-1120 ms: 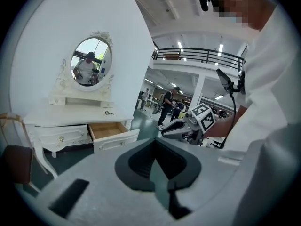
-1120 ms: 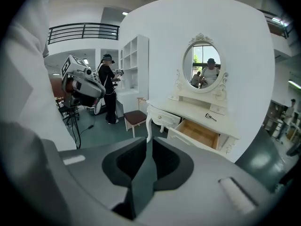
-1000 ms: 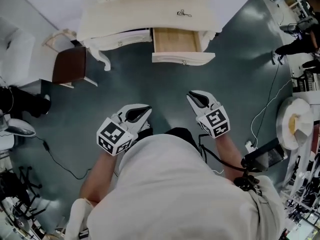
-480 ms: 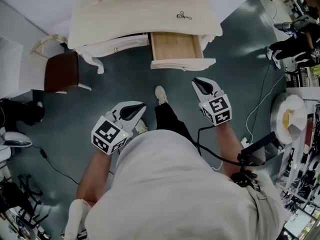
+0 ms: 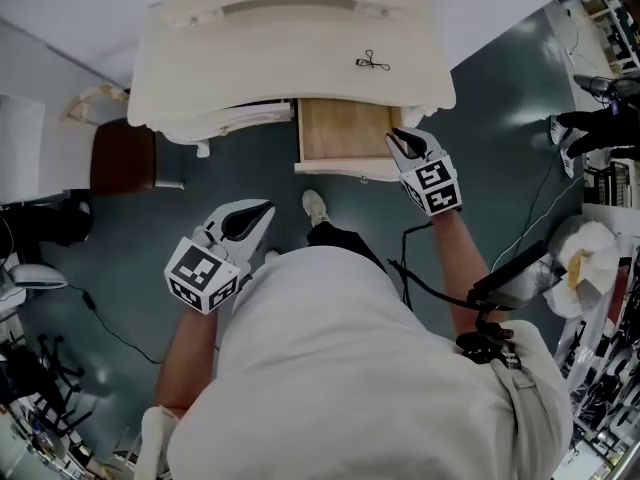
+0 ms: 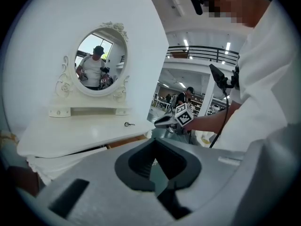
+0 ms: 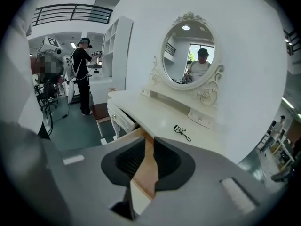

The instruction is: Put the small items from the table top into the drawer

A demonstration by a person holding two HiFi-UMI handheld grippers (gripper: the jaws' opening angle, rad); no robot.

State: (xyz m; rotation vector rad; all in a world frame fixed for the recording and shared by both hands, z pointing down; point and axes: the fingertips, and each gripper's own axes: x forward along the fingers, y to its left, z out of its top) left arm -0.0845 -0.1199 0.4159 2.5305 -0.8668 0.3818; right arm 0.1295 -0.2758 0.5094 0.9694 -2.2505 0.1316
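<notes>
On the dressing table top, right of centre and just behind the open drawer, lies one small black item, apparently an eyelash curler. It is untouched, so I judge the task barely begun: the drawer is pulled out and ready, but pick-up and drop-in are both left. The right gripper hovers at the drawer's front right corner, below the table's edge. Its jaws stand a narrow slit apart with nothing between them, only drawer wood showing through. The left gripper hangs well apart from the table, over the floor in front of its left half. Its jaw tips are pressed together and it holds nothing. The visible part of the drawer floor is bare wood. The drawer's back part is hidden under the table top, and the right gripper covers its front right corner, so nothing can be ruled out there. In the head view the table's rear is cut off by the frame edge. The gripper views show a mirror standing there, with no other loose items that I can make out.
</notes>
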